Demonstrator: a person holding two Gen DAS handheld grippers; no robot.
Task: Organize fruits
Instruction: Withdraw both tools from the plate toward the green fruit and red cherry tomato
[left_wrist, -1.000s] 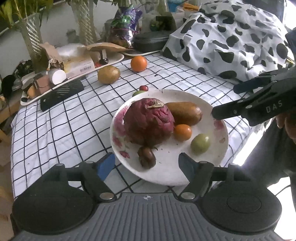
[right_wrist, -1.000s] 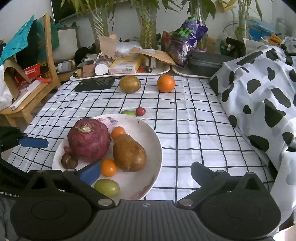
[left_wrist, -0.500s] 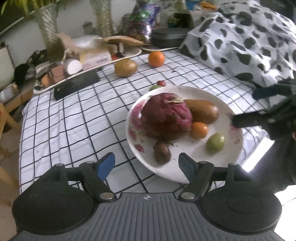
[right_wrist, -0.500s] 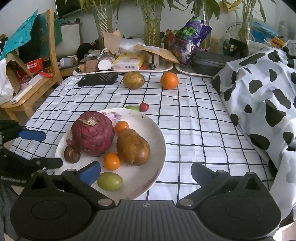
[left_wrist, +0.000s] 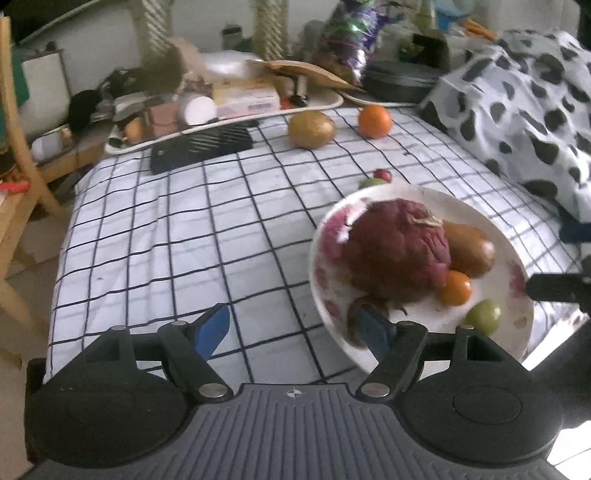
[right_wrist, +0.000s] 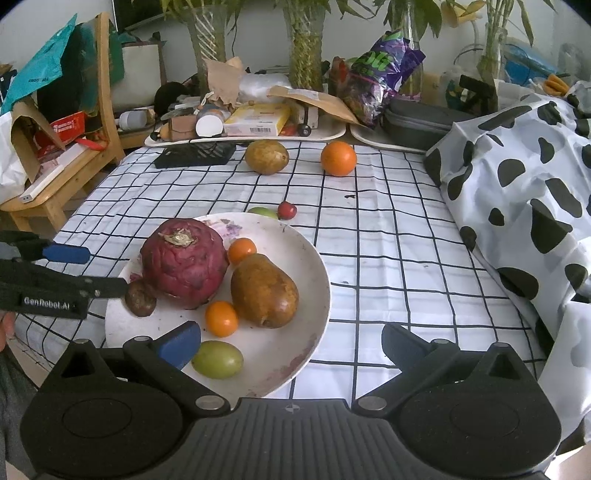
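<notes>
The left gripper (left_wrist: 291, 328) hangs spread at the plate's (right_wrist: 295, 236) near-left rim, holding nothing; the right gripper (right_wrist: 291, 347), also spread and empty, straddles its near-right edge. Beyond the plate, a pear (right_wrist: 266, 156) and orange (right_wrist: 338, 158) sit on open cloth

We hold our left gripper (left_wrist: 291, 328) tipped downward, its blue-tipped fingers (left_wrist: 211, 326) spread apart with nothing between them. Our right gripper (right_wrist: 291, 345) tips down too, fingers wide and empty.
</notes>
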